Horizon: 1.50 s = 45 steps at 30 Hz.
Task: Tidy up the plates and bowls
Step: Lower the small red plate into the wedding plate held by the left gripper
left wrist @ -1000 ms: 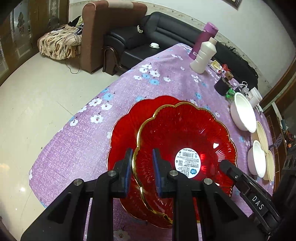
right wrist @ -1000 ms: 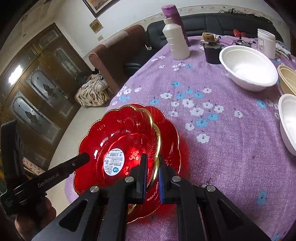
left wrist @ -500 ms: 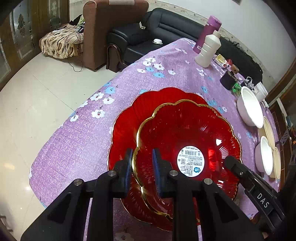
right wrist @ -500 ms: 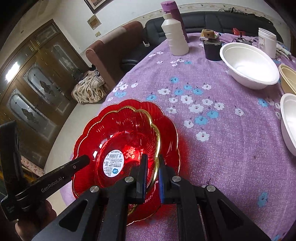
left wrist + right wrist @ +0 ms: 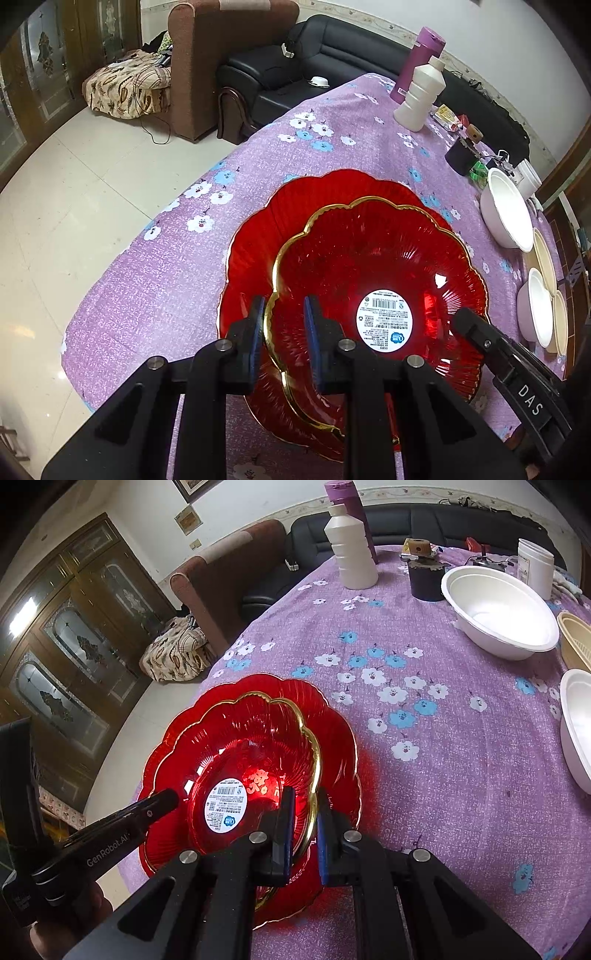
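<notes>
The left gripper (image 5: 282, 334) is clamped on the near-left rim of the gold-rimmed red plate (image 5: 369, 266), one pad outside the gold edge and one inside the dish. The right gripper (image 5: 304, 829) pinches the opposite rim the same way, its pads drawn tight on the thin edge, so the plate is carried between both hands. It sits over the larger red plate (image 5: 332, 716), which lies on the purple flowered tablecloth (image 5: 424, 738) near the table's edge. I cannot tell whether the upper plate already rests in the lower one or hangs just above it. A round barcode sticker (image 5: 384, 319) shows in its middle.

This looks like the stacking step for the plates: the smaller one being nested into the bigger one. It sits a little off-centre, so the next move likely calls for settling it squarely, then easing both grips open together so the glossy plate doesn't tip or skid.

Well apart, toward the far side, wait the large white bowl (image 5: 498, 616), a smaller white bowl (image 5: 576, 731) and a cream bowl (image 5: 576, 642), probably next for sorting.
</notes>
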Tool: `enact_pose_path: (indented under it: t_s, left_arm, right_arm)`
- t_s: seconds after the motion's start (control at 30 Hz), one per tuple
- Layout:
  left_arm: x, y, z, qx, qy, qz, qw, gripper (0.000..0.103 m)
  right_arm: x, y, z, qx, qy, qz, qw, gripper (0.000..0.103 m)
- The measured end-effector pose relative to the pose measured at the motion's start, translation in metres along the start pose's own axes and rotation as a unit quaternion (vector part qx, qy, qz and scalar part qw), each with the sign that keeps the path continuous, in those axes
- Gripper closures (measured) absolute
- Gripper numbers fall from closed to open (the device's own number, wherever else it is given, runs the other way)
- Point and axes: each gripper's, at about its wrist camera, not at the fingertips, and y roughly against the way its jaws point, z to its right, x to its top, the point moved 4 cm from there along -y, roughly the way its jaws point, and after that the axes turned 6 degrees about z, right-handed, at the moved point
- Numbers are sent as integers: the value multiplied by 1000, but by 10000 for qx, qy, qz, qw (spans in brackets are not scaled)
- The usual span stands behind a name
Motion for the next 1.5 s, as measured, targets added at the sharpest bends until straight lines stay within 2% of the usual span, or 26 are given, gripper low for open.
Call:
enact_pose_path:
  t_s: [1.5]
  left_arm:
    - [-4, -2, 6, 283, -170, 113, 9994, 84]
  right_arm:
    - [1, -4, -1, -88, 74, -92, 9999, 92]
